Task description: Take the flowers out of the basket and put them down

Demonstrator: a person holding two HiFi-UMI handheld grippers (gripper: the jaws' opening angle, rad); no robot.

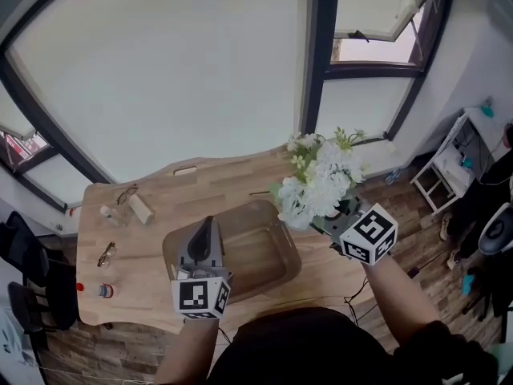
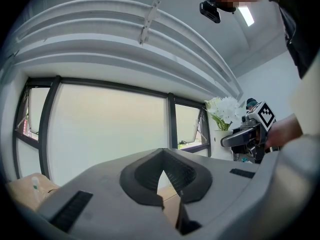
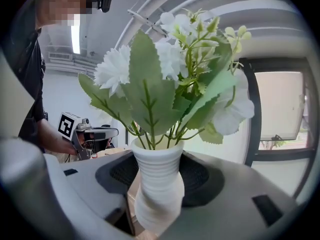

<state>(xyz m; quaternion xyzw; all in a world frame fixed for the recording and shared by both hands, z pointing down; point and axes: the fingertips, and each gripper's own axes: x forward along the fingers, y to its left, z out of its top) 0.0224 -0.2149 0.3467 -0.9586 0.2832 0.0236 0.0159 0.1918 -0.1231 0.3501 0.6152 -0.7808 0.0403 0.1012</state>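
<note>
standing in a white ribbed vase (image 3: 156,169), the flowers (image 3: 170,69) are white blooms among broad green leaves, and the right gripper (image 3: 159,204) has its jaws closed in on the vase's narrow waist, one dark pad on each side. only the right gripper view shows this hold. in the head view the blooms (image 1: 321,179) cover the vase completely, and the right gripper (image 1: 343,219) shows just below them, with its marker cube nearer the person. from that view the flowers lie outside the outline of the brown basket (image 1: 264,259), just beside its far right corner. whether the vase touches the desk (image 1: 160,187) cannot be told.

the left gripper view catches the flowers (image 2: 225,108) from the side, with the vase (image 2: 220,144) upright in front of the right gripper (image 2: 239,136) and a window frame behind. that same view looks down the left gripper (image 2: 167,191): its jaws are brought together at the tips, with only a small gap between the pads further back and nothing in it. the head view places the left gripper (image 1: 206,233) over the left part of the basket.

farther out on the desk's left side lie a pair of glasses (image 1: 126,192), a small pale cylinder (image 1: 141,208) and a second pair of glasses (image 1: 106,254).
</note>
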